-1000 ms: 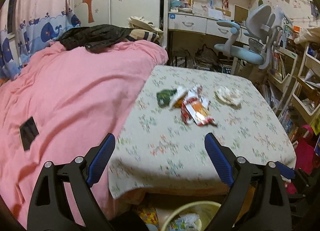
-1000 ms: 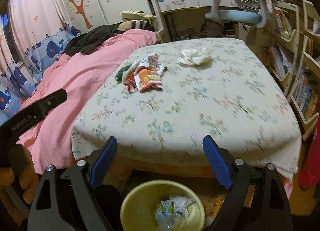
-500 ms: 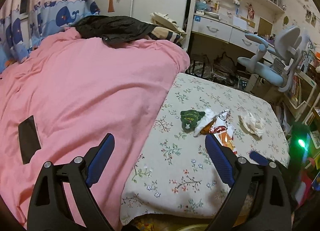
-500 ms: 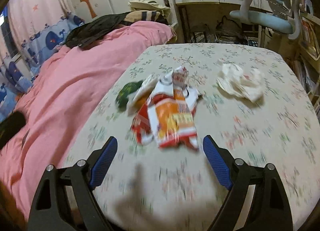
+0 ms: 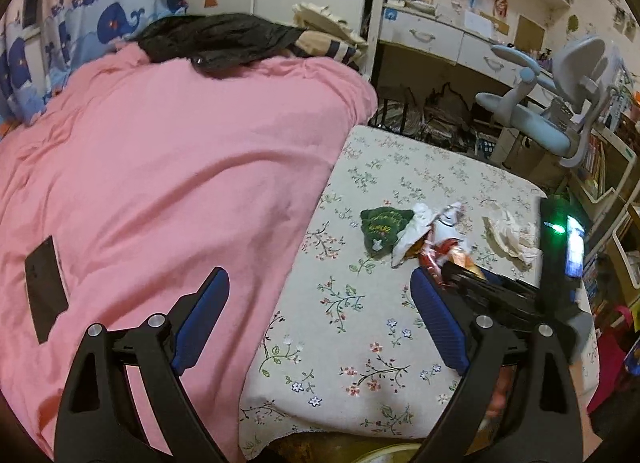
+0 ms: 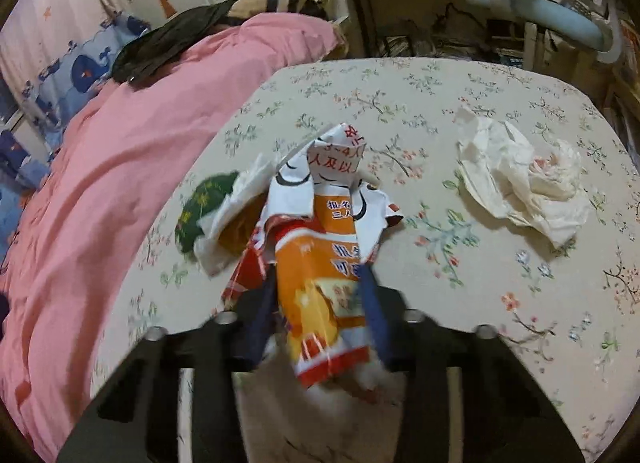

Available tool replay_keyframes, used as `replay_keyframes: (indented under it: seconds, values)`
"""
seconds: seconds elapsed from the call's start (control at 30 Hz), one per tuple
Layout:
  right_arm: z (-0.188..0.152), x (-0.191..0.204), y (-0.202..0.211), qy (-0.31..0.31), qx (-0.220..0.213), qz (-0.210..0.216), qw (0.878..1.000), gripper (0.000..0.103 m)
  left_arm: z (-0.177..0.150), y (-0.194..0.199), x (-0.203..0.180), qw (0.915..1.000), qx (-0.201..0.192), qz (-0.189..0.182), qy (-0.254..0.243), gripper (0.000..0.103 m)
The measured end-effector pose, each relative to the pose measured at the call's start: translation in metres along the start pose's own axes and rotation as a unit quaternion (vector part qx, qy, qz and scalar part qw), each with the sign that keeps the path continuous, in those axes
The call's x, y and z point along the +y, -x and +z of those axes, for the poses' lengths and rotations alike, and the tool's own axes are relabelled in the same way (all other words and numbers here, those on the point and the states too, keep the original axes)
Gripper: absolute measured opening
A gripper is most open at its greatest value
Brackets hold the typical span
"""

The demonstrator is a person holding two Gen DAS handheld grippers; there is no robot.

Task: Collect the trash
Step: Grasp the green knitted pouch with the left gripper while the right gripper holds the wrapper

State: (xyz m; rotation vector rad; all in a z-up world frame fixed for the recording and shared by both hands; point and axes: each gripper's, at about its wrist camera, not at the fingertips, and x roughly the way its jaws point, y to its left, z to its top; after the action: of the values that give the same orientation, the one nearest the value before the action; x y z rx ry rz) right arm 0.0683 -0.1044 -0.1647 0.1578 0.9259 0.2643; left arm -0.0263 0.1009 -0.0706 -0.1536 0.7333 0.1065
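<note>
Right wrist view: right gripper [image 6: 318, 295] low over the floral tablecloth [image 6: 460, 295], its blue fingers [image 6: 374, 303] just drawn in from a wide spread and now pinched on the orange snack wrapper [image 6: 320, 271]. Wrapper lying on the cloth, near end caught between the pads, crumpled white-and-red far end pointing away across the table. Just left of the wrapper and touching it, a torn white wrapper scrap [image 6: 228, 215]; beyond that scrap, further left, a dark green packet [image 6: 200, 211] near the cloth's left edge. Right of the orange wrapper and apart from it, a crumpled white tissue [image 6: 520, 183] flat on the cloth. Left of the table, a pink blanket [image 6: 120, 143] over a bed.

Left wrist view: left gripper [image 5: 320, 315] held over the near left corner of the table, fingers spread wide, nothing between them, one blue finger [image 5: 200, 319] over the pink blanket [image 5: 160, 163] and the other over the cloth [image 5: 340, 323]. Orange wrapper [image 5: 448, 251] seen right of the dark green packet [image 5: 382, 229], with the black body of the right gripper [image 5: 468, 277] reaching onto its near end. White tissue [image 5: 512, 231] further right of the wrapper. Beyond the table, a pale blue desk chair [image 5: 552, 119].
</note>
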Motion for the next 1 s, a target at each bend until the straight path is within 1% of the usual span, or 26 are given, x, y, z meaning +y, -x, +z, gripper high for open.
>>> replay_keyframes:
  seconds: [0.07, 0.13, 0.23, 0.4, 0.5, 0.53, 0.57, 0.6, 0.63, 0.7, 0.77, 0.83, 0.93, 1.0]
  values:
    - [-0.005, -0.009, 0.011, 0.009, 0.007, 0.002, 1.000, 0.026, 0.000, -0.006, 0.002, 0.9999, 0.012, 0.001, 0.004, 0.088]
    - [-0.012, -0.016, 0.023, 0.020, 0.014, 0.001, 1.000, 0.024, 0.000, -0.009, 0.000, 0.9999, 0.016, 0.003, 0.001, 0.088]
    - [-0.018, -0.029, 0.042, 0.015, 0.019, 0.012, 1.000, 0.024, -0.001, -0.013, -0.004, 0.9997, 0.019, 0.005, -0.012, 0.088]
    - [-0.030, -0.043, 0.073, 0.007, 0.034, 0.035, 0.999, 0.024, -0.003, -0.027, -0.016, 0.9985, 0.035, 0.007, -0.041, 0.088]
    - [-0.036, -0.047, 0.077, 0.013, 0.051, 0.034, 0.998, 0.024, -0.002, -0.034, -0.019, 0.9978, 0.043, 0.010, -0.049, 0.088]
    - [-0.040, -0.050, 0.077, 0.013, 0.060, 0.034, 0.998, 0.027, -0.002, -0.038, -0.019, 0.9976, 0.044, 0.012, -0.051, 0.088]
    - [-0.042, -0.052, 0.076, 0.012, 0.065, 0.035, 0.997, 0.033, -0.001, -0.041, -0.020, 0.9974, 0.046, 0.014, -0.053, 0.088]
    - [-0.047, -0.056, 0.076, 0.009, 0.071, 0.034, 0.997, 0.036, 0.000, -0.044, -0.021, 0.9972, 0.047, 0.016, -0.056, 0.088]
    - [-0.047, -0.058, 0.074, 0.005, 0.073, 0.035, 0.997, 0.043, 0.001, -0.046, -0.022, 0.9970, 0.047, 0.018, -0.058, 0.088]
    - [-0.051, -0.063, 0.075, -0.002, 0.072, 0.043, 0.996, 0.048, 0.004, -0.053, -0.025, 0.9966, 0.047, 0.021, -0.065, 0.088]
    - [-0.049, -0.064, 0.077, 0.002, 0.062, 0.043, 0.997, 0.060, 0.009, -0.060, -0.028, 0.9964, 0.043, 0.019, -0.070, 0.088]
    - [-0.048, -0.065, 0.082, 0.005, 0.051, 0.041, 0.998, 0.063, 0.013, -0.065, -0.031, 0.9964, 0.040, 0.017, -0.074, 0.088]
    - [-0.044, -0.065, 0.080, -0.003, 0.047, 0.048, 0.998, 0.063, 0.021, -0.078, -0.038, 0.9963, 0.034, 0.013, -0.077, 0.088]
    - [-0.043, -0.064, 0.075, -0.001, 0.051, 0.043, 0.998, 0.063, 0.026, -0.089, -0.044, 0.9962, 0.034, 0.009, -0.080, 0.088]
